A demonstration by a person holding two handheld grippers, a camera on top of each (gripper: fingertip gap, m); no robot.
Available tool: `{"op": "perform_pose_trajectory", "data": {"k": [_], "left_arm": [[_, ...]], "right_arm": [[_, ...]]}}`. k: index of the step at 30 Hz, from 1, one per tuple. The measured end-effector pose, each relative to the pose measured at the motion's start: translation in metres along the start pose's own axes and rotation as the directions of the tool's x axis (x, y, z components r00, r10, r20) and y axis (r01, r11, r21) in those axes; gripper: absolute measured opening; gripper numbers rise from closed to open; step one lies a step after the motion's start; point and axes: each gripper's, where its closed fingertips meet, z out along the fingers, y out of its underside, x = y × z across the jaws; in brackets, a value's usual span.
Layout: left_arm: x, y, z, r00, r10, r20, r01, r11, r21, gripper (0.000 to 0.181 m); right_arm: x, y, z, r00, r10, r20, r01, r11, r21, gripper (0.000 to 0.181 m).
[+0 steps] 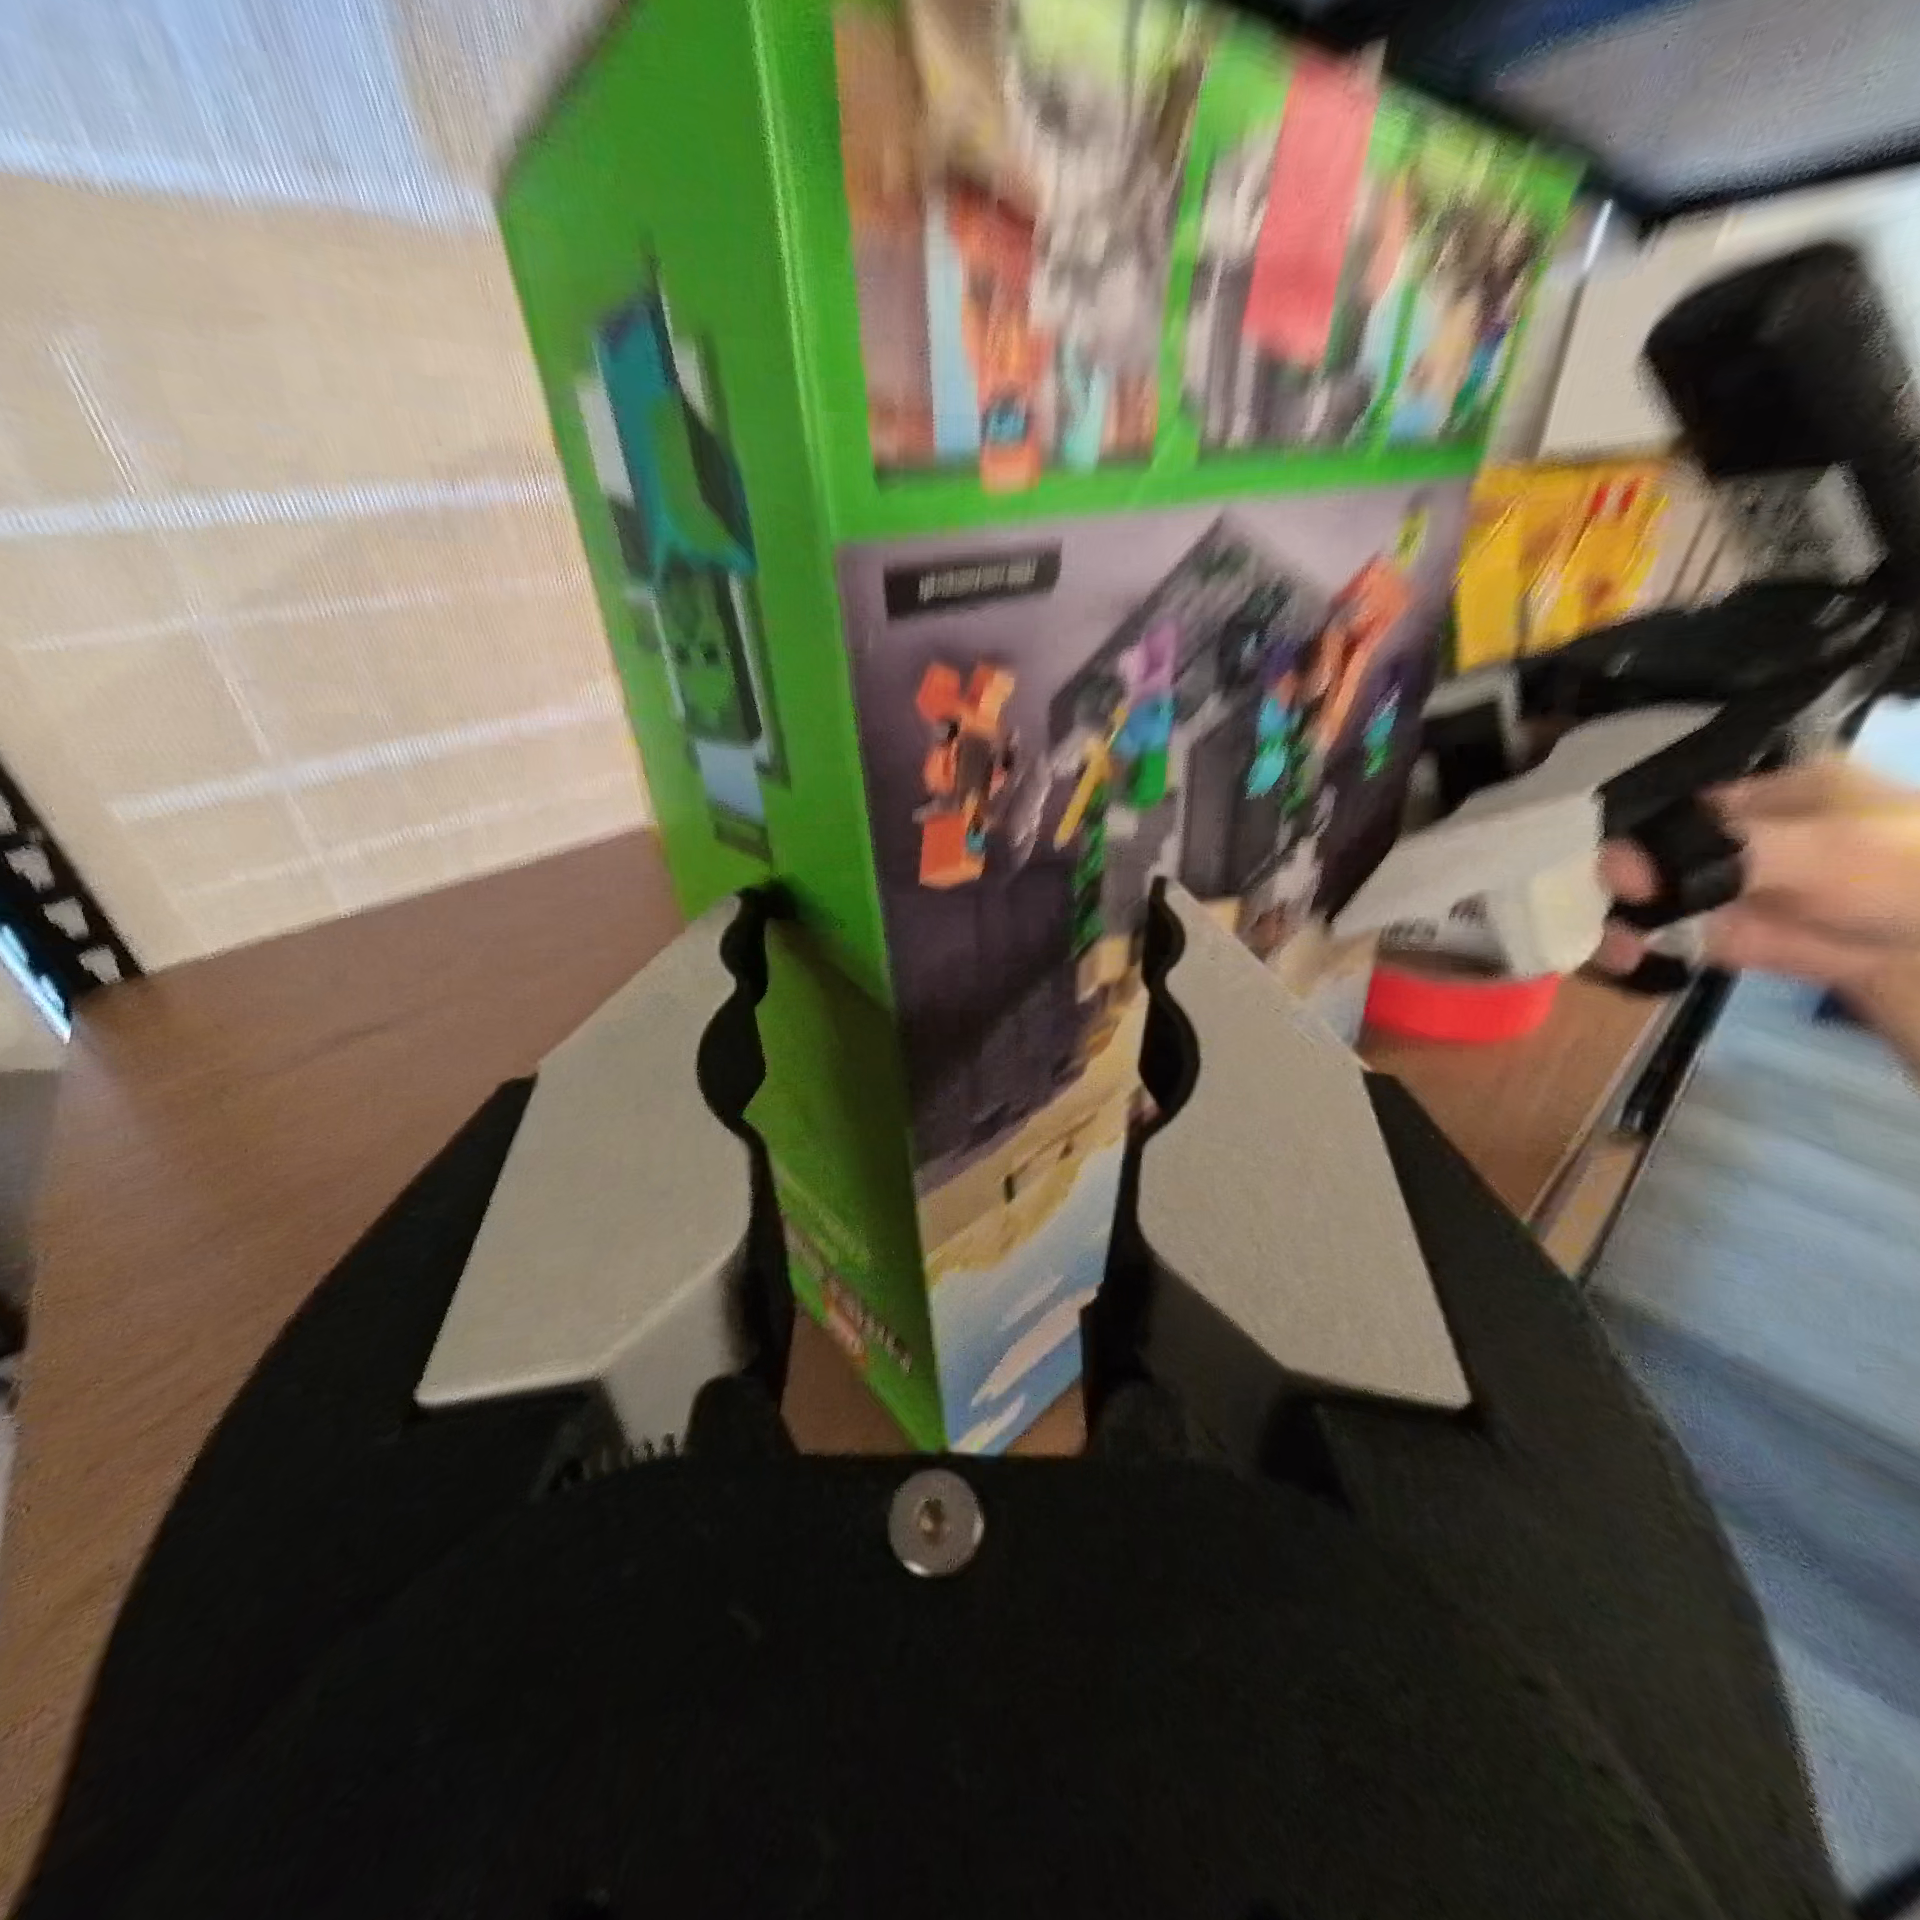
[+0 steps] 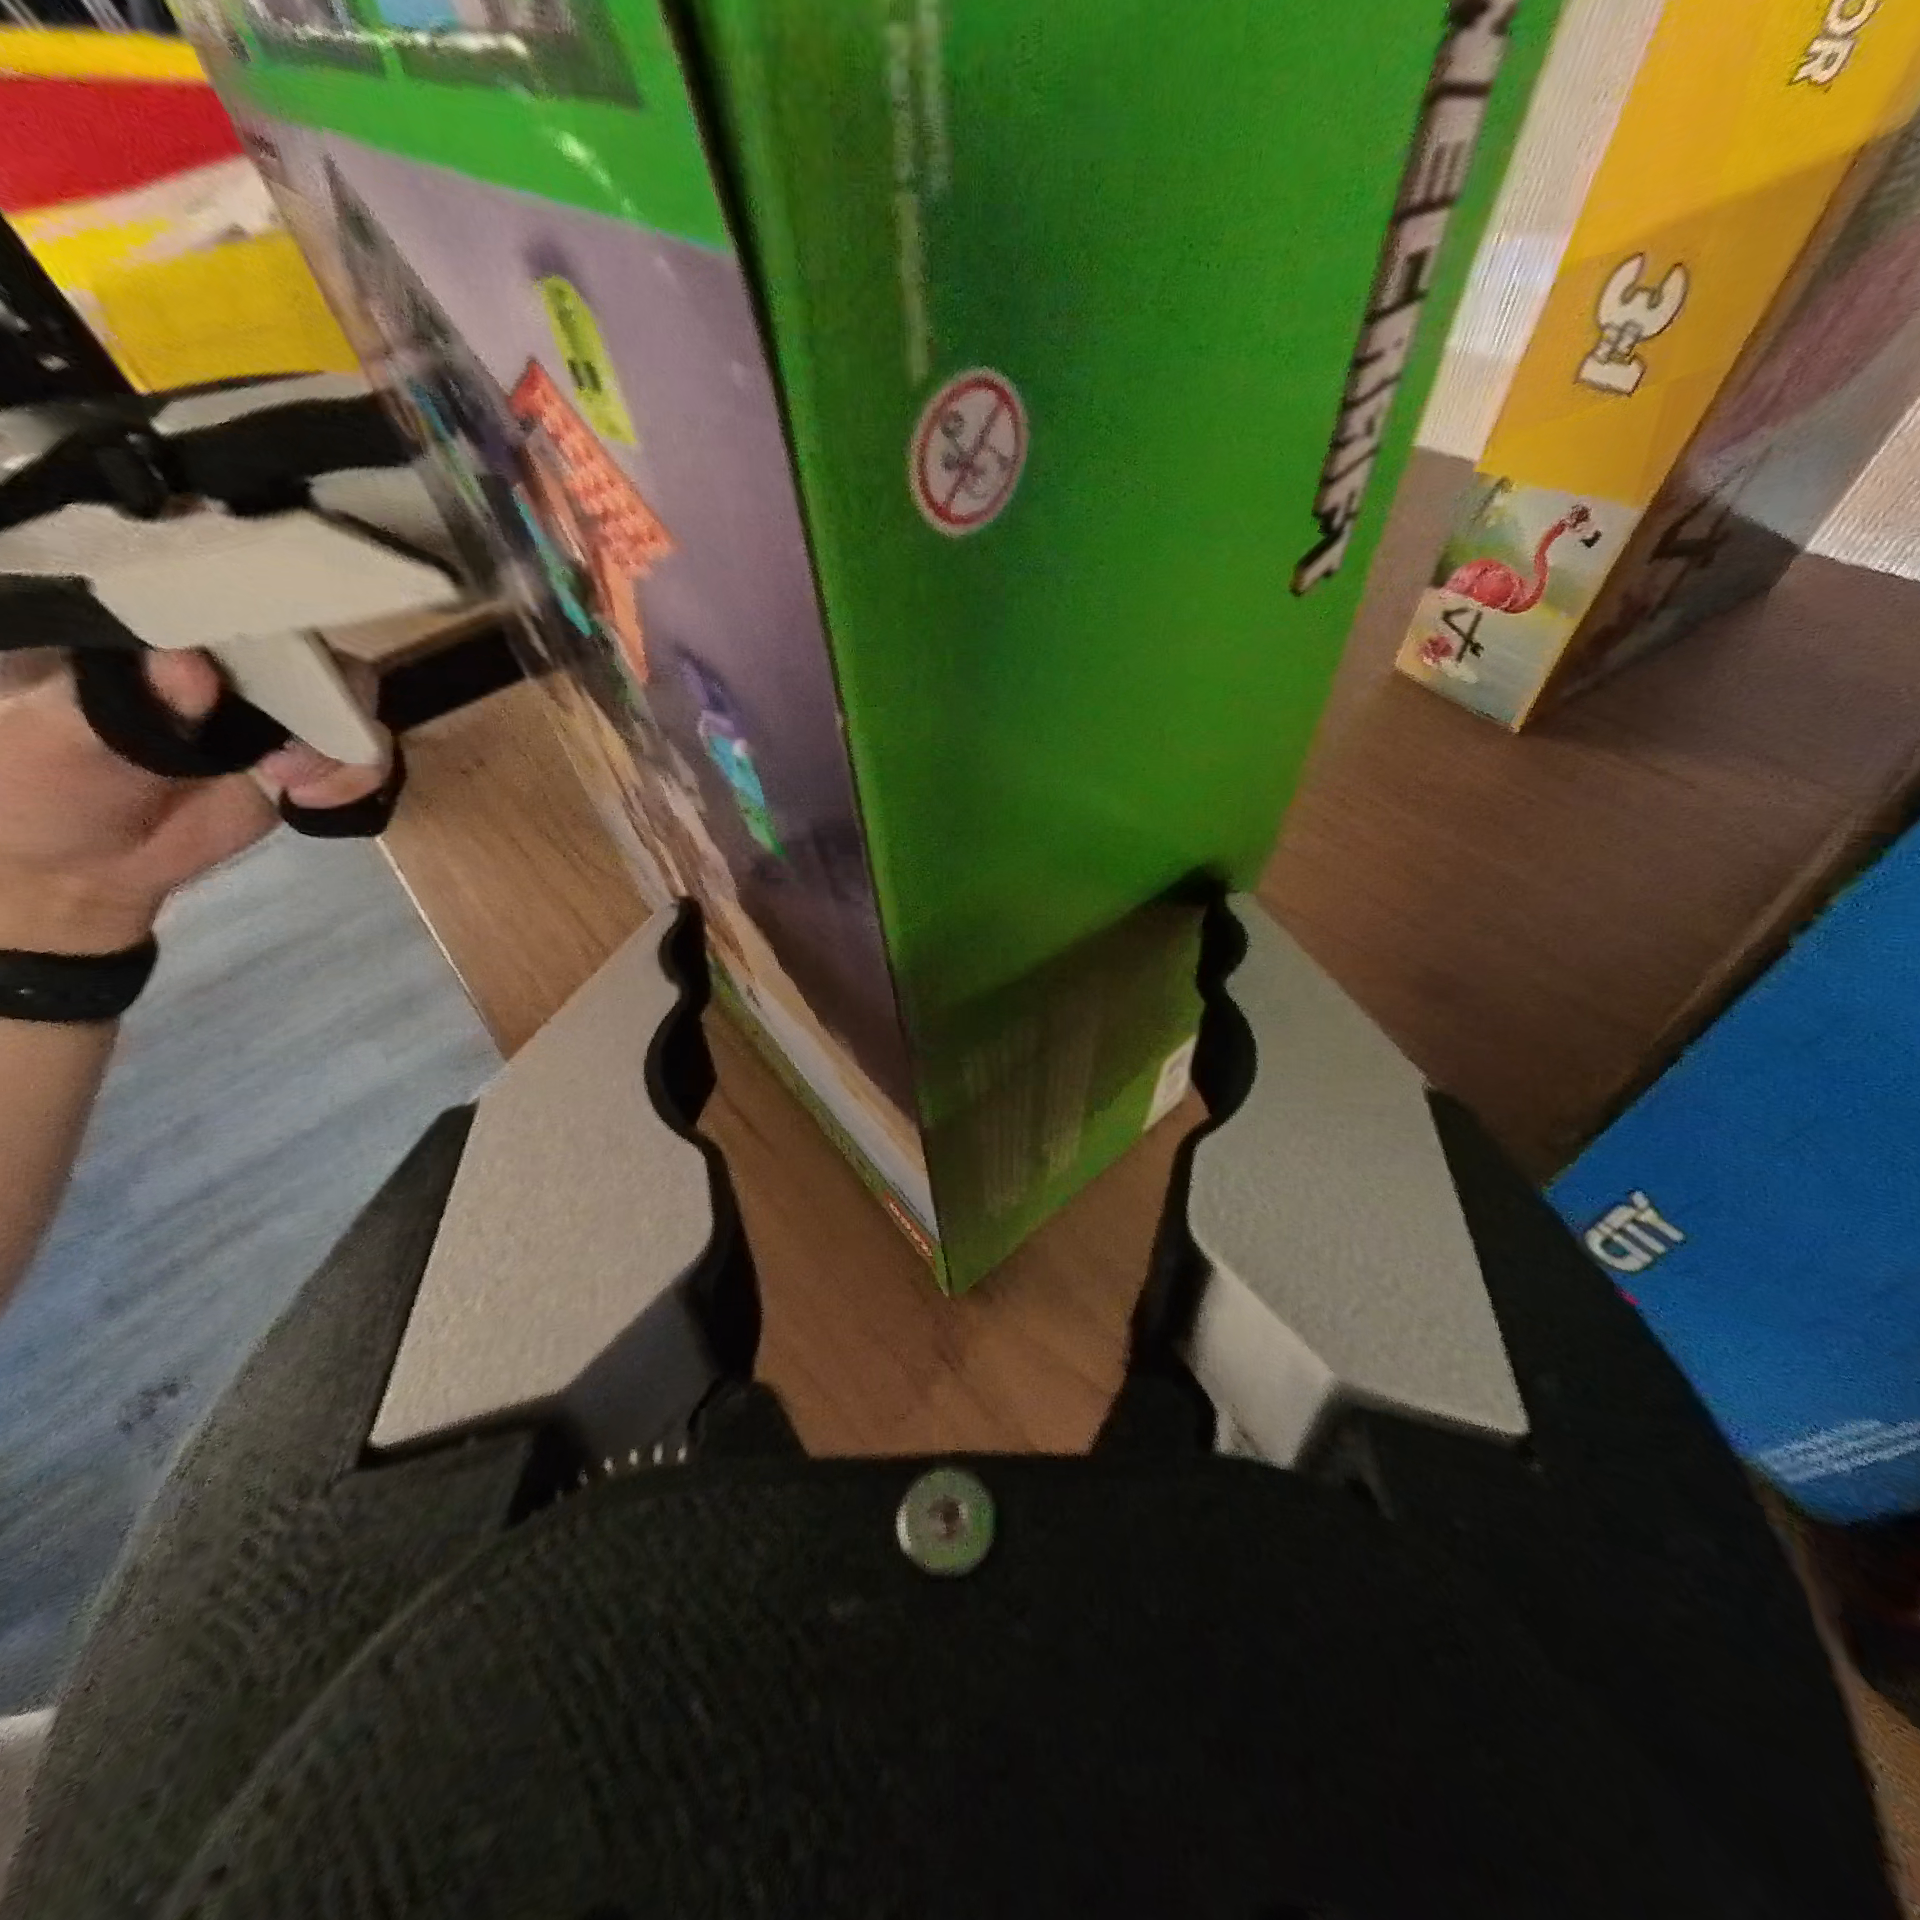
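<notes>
Green box (image 1: 997,623) upright on tabletop (image 2: 1507,883); left gripper (image 1: 951,935) and right gripper (image 2: 951,935) jaws part-open, straddling bottom corners, grip uncertain; yellow box (image 2: 1662,343) at 2 o'clock

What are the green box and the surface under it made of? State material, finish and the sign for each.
Green box: looks like printed cardboard, slightly glossy; crisp folded corner edge, soft sheen on the panels.
Tabletop: wood or wood-look laminate, matte brown; streaky grain shows, real wood or not cannot be told.

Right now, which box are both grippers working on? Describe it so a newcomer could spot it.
On the brown wooden tabletop several cardboard boxes stand. It is the tall green box standing on end between a yellow box and a blue box; only it sits between the fingers of both the left gripper and the right gripper.
</notes>
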Motion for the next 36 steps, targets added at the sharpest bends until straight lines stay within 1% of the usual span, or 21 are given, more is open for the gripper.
{"op": "perform_pose_trajectory", "data": {"k": [2, 4, 6, 8, 9, 10, 12, 14, 15, 17, 19, 20, 21, 23, 25, 26, 28, 31, 34, 35, 36], "left_arm": [[0.004, -0.022, -0.011, 1.0, -0.016, 0.008, 0.015, 0.993, 0.115, 0.069], [0.003, -0.031, -0.017, 0.999, -0.012, 0.042, 0.006, 0.988, 0.155, 0.068], [0.006, -0.022, -0.013, 0.999, -0.014, 0.04, 0.01, 0.996, 0.094, 0.067], [0.001, -0.006, -0.003, 0.996, 0.001, 0.088, -0.002, 1.0, 0.004, 0.063], [-0.001, -0.002, 0.0, 0.994, 0.019, 0.107, -0.017, 1.0, -0.019, 0.067], [-0.002, -0.001, 0.003, 0.993, 0.018, 0.116, -0.016, 1.0, -0.022, 0.068], [-0.01, 0.001, 0.004, 0.988, -0.01, 0.157, 0.015, 0.999, -0.031, 0.058], [-0.024, 0.004, -0.001, 0.97, -0.023, 0.24, 0.032, 0.999, -0.033, 0.054], [-0.026, 0.006, -0.004, 0.964, -0.036, 0.263, 0.047, 0.998, -0.034, 0.054], [-0.022, 0.004, -0.01, 0.959, -0.076, 0.272, 0.083, 0.996, -0.013, 0.056], [-0.018, -0.007, -0.021, 0.943, -0.086, 0.321, 0.082, 0.996, 0.026, 0.056], [-0.012, -0.017, -0.026, 0.935, -0.071, 0.346, 0.059, 0.997, 0.043, 0.057], [-0.002, -0.032, -0.03, 0.932, -0.032, 0.362, 0.012, 0.998, 0.057, 0.057], [0.025, -0.064, -0.03, 0.915, 0.119, 0.386, -0.151, 0.987, 0.055, 0.057], [0.052, -0.087, -0.022, 0.879, 0.263, 0.398, -0.294, 0.956, 0.018, 0.055], [0.062, -0.093, -0.017, 0.871, 0.292, 0.396, -0.322, 0.947, 0.01, 0.055], [0.085, -0.095, -0.005, 0.894, 0.271, 0.358, -0.301, 0.953, 0.032, 0.055], [0.106, -0.079, 0.004, 0.921, 0.213, 0.326, -0.24, 0.97, 0.043, 0.054], [0.117, -0.049, 0.003, 0.923, 0.195, 0.33, -0.203, 0.979, -0.011, 0.05], [0.122, -0.038, 0.003, 0.927, 0.189, 0.324, -0.188, 0.982, -0.033, 0.05], [0.128, -0.029, 0.002, 0.932, 0.179, 0.314, -0.173, 0.984, -0.047, 0.05]], "right_arm": [[-0.004, -0.003, -0.007, 0.999, 0.01, 0.041, -0.012, 0.998, 0.064, 0.091], [-0.007, -0.004, -0.012, 0.996, 0.032, 0.08, -0.041, 0.992, 0.116, 0.089], [-0.011, -0.003, -0.016, 0.994, 0.056, 0.098, -0.07, 0.986, 0.151, 0.086], [-0.016, 0.0, -0.02, 0.993, 0.058, 0.106, -0.076, 0.982, 0.176, 0.086], [-0.019, 0.0, -0.021, 0.992, 0.061, 0.107, -0.081, 0.978, 0.193, 0.087], [-0.022, 0.001, -0.023, 0.992, 0.058, 0.111, -0.08, 0.974, 0.212, 0.088], [-0.029, 0.005, -0.027, 0.99, 0.015, 0.144, -0.05, 0.969, 0.241, 0.084], [-0.041, 0.015, -0.037, 0.973, -0.025, 0.229, -0.032, 0.97, 0.241, 0.064], [-0.044, 0.02, -0.043, 0.965, -0.024, 0.262, -0.042, 0.969, 0.243, 0.065], [-0.04, 0.031, -0.057, 0.962, -0.033, 0.271, -0.039, 0.965, 0.258, 0.065], [-0.031, 0.043, -0.073, 0.965, -0.058, 0.257, -0.015, 0.962, 0.273, 0.065], [-0.027, 0.05, -0.082, 0.965, -0.071, 0.251, 0.001, 0.963, 0.271, 0.065], [-0.021, 0.057, -0.091, 0.968, -0.085, 0.237, 0.019, 0.963, 0.267, 0.065], [-0.006, 0.069, -0.107, 0.972, -0.136, 0.192, 0.083, 0.962, 0.26, 0.065], [0.012, 0.082, -0.12, 0.969, -0.206, 0.133, 0.171, 0.957, 0.235, 0.065], [0.021, 0.086, -0.125, 0.965, -0.241, 0.105, 0.214, 0.952, 0.22, 0.065], [0.035, 0.094, -0.129, 0.95, -0.304, 0.073, 0.288, 0.942, 0.173, 0.063], [0.044, 0.104, -0.12, 0.925, -0.37, 0.09, 0.365, 0.929, 0.067, 0.057], [0.038, 0.128, -0.106, 0.909, -0.355, 0.218, 0.388, 0.912, -0.134, 0.051], [0.04, 0.134, -0.102, 0.91, -0.344, 0.23, 0.389, 0.901, -0.191, 0.051], [0.042, 0.134, -0.099, 0.91, -0.346, 0.227, 0.394, 0.893, -0.219, 0.044]]}}
